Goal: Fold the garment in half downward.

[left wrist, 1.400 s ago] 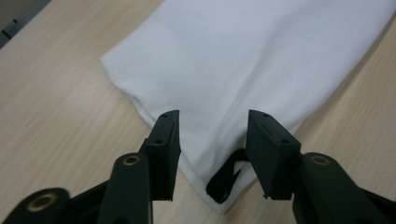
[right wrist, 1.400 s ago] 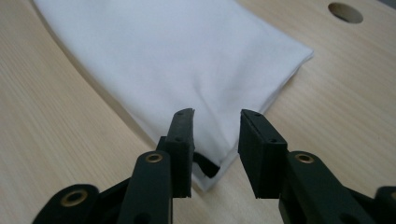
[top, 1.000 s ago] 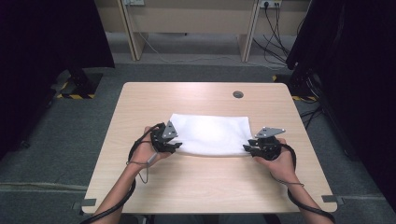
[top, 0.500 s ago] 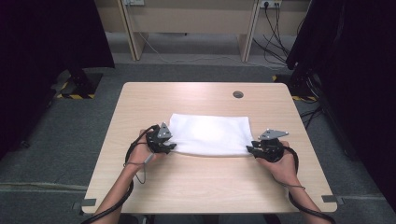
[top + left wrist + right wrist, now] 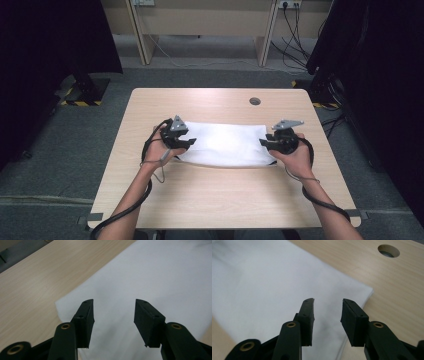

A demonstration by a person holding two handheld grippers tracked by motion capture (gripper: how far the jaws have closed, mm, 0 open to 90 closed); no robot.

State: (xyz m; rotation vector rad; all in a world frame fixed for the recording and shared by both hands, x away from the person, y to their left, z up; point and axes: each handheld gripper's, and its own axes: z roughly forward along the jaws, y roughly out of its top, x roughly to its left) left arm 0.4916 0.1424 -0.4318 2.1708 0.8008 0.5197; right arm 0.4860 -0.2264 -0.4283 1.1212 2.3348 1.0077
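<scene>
- I am holding the left gripper [image 5: 189, 143] over the left end of the white cloth [image 5: 227, 144]. Its jaws have just been opening, and in the left gripper view [image 5: 113, 322] they are standing apart with nothing pinched between them.
- I am keeping the right gripper [image 5: 265, 143] over the right end. Its jaws have also just been opening; in the right gripper view [image 5: 327, 321] the cloth [image 5: 262, 285] is lying flat under the gap, not gripped.
- The cloth is lying folded on the table [image 5: 215, 200], with its long axis running left to right between the two grippers, so each hand is near its own end.
- Beyond the cloth I am seeing a round hole [image 5: 255, 101] in the table top, well apart from it.
</scene>
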